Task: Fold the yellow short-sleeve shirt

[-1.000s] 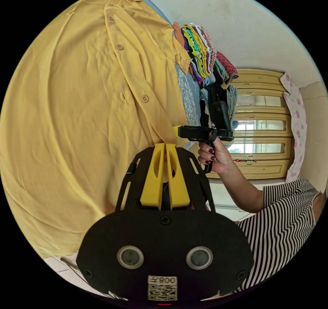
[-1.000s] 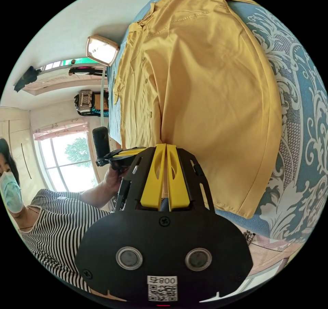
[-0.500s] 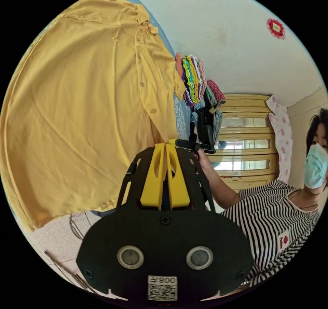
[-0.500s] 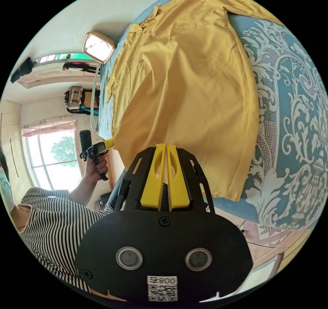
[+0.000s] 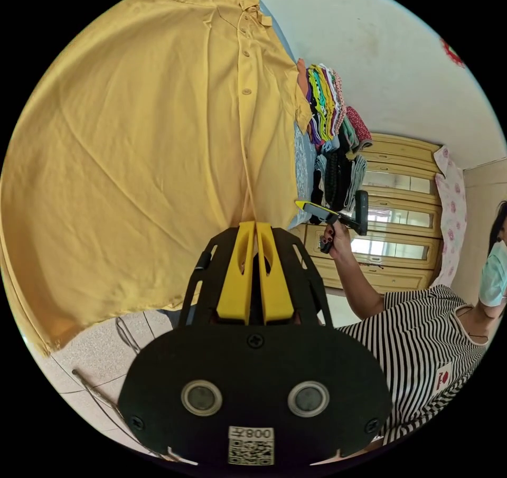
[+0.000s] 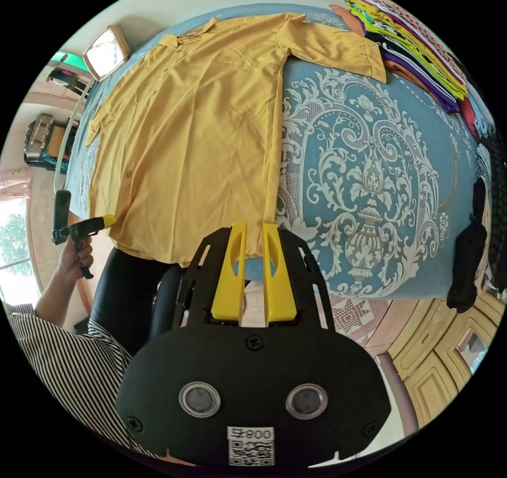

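Note:
The yellow short-sleeve shirt (image 6: 195, 145) lies spread flat, buttons up, on the bed's blue patterned cover (image 6: 369, 182), its hem at the near edge. My right gripper (image 6: 255, 227) stands open just off the hem's right corner, with blue cover showing between its jaws. In the left gripper view the shirt (image 5: 148, 156) runs down to my left gripper (image 5: 255, 225), whose jaws are shut on the hem by the button placket. The right gripper view has the left gripper (image 6: 105, 219) at the hem's left corner. The right gripper (image 5: 303, 204) is held apart from the cloth.
A stack of folded colourful clothes (image 6: 417, 39) sits on the bed's far right, and dark garments (image 6: 467, 266) hang over its edge. A cream wardrobe (image 5: 401, 224) stands behind. The person in a striped top (image 5: 422, 351) is at the bedside. Tiled floor (image 5: 95, 351) lies below.
My right gripper has opened, let go of the hem and drawn back from the bed. The shirt has settled flat on the cover. The left gripper stays shut on the hem.

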